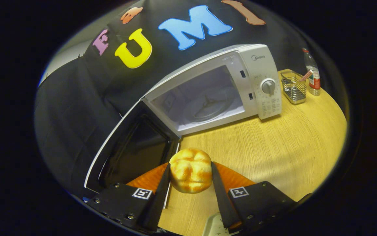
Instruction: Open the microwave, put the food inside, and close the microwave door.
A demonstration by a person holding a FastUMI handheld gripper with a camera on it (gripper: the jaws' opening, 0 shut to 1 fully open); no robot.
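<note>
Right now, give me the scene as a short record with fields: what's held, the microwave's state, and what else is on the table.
held item: golden-brown bread roll, between the fingers, both pressing on it
gripper: shut on the roll
white microwave: beyond the fingers, cavity bare, glass turntable inside
microwave door: swung wide open
pale wooden table: also holds a wire mesh basket and a clear plastic bottle beside the microwave

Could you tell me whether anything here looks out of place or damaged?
Nothing stands out. The gripper is shut on the bread roll, the microwave door hangs open with its turntable seated, and the wire basket and bottle stand upright.
</note>
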